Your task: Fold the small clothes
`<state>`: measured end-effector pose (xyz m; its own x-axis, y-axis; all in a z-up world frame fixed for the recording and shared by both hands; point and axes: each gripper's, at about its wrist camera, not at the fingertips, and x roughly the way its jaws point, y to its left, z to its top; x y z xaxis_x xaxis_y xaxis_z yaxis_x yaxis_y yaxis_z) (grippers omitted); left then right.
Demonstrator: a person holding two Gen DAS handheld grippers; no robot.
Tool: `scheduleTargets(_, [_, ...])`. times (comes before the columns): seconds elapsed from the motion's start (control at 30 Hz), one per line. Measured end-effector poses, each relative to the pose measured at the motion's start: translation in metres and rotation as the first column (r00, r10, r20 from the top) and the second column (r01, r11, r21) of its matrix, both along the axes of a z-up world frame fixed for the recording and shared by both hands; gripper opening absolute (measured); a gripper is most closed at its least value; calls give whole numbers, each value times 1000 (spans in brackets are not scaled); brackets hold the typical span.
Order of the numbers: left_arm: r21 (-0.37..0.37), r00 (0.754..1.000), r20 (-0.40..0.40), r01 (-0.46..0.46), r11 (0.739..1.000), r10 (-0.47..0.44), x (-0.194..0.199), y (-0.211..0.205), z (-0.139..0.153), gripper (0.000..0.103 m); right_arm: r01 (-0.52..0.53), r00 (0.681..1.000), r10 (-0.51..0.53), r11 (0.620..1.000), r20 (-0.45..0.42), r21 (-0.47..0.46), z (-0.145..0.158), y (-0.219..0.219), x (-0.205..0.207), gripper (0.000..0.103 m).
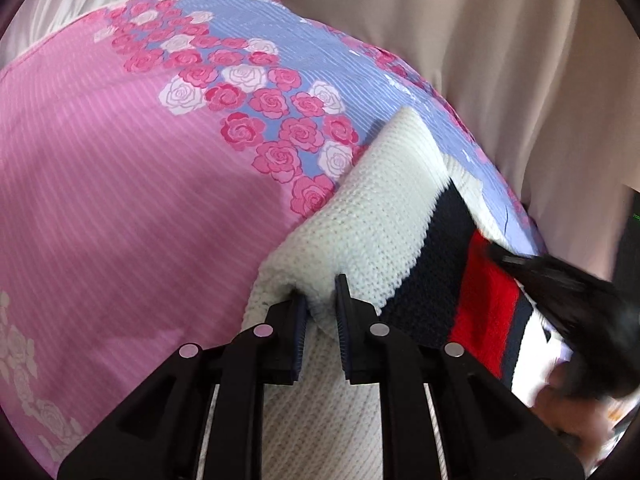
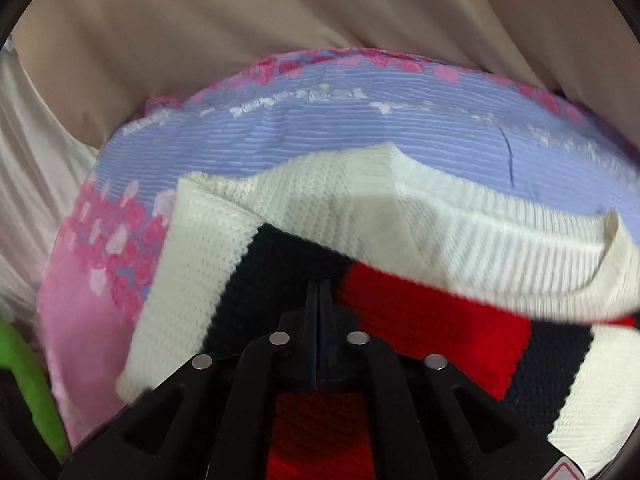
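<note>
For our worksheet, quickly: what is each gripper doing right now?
Left gripper: closed on the white part of the sweater.
Right gripper: closed on the sweater.

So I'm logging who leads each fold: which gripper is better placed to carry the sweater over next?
Probably the left gripper: it pinches the sweater at its free white edge. The right gripper is clamped mid-stripe.

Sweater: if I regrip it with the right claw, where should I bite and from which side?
Probably the ribbed hem of the sweater. It is a thick, doubled edge lifted off the floral sheet, so fingers can slide around it. Come in low from the near side, over the red stripe. The right claw looks shut on that stripe; the left claw pinches the cream part.
</note>
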<state>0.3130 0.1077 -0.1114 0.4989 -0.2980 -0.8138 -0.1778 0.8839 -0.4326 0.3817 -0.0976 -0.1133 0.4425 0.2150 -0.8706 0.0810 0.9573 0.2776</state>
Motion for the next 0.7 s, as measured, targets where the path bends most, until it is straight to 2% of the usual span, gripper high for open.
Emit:
scheduleTargets(0.1, [22, 999, 22, 24, 999, -25, -16, 3, 6, 17, 85, 989, -93, 994, 118, 65, 45, -39, -54, 2])
scheduleTargets(0.17, [45, 999, 21, 25, 999, -26, -22, 1, 3, 20, 139, 978, -136, 990, 161, -7, 57, -65, -98, 3])
scheduleTargets(0.23, [62, 1000, 27, 14, 998, -16, -22, -2, 2, 20, 249, 962, -240, 967, 135, -59, 47, -106, -141, 3])
scheduleTargets(0.27, [68, 1000, 25, 6, 998, -8, -21, -3, 2, 21, 300, 950, -293, 953, 110, -50, 40, -126, -157, 4])
scheduleTargets(0.3, [68, 1000, 23, -6, 998, 4, -20, -5, 2, 21, 356, 933, -352, 934, 70, -37, 26, -149, -172, 5])
scheduleTargets(0.37, [68, 1000, 21, -19, 997, 17, -20, -4, 2, 22, 434, 901, -435, 898, 6, -71, 1, -182, -194, 4])
scheduleTargets(0.4, [67, 1000, 17, -22, 998, 21, -21, -4, 4, 23, 442, 896, -443, 895, -5, -55, -10, -194, -201, 0])
scheduleTargets(0.43, [60, 1000, 14, -24, 998, 23, -25, -2, 7, 24, 448, 894, -448, 894, 6, 29, -12, -206, -211, 0])
scheduleTargets(0.47, [48, 1000, 15, -24, 999, 23, -29, 0, 10, 23, 462, 887, -462, 883, -21, 76, -9, -213, -216, 0])
scheduleTargets(0.53, [26, 1000, 26, 6, 1000, -6, -49, 8, 21, 27, 469, 883, -470, 878, -12, 96, 10, -219, -232, 10])
scheduleTargets(0.6, [46, 998, 36, 49, 998, -50, -81, 20, 31, 43, 452, 891, -454, 889, 20, 77, 30, -218, -258, 23])
scheduleTargets(0.63, [53, 998, 32, 57, 997, -58, -96, 27, 33, 56, 441, 895, -445, 893, 29, 84, 40, -220, -281, 39])
scheduleTargets(0.67, [53, 997, 24, 73, 996, -74, -121, 37, 34, 63, 437, 897, -441, 895, 31, 89, 45, -221, -301, 52])
scheduleTargets(0.7, [54, 997, 10, 80, 995, -81, -138, 45, 32, 65, 431, 900, -435, 898, 28, 91, 49, -219, -323, 57])
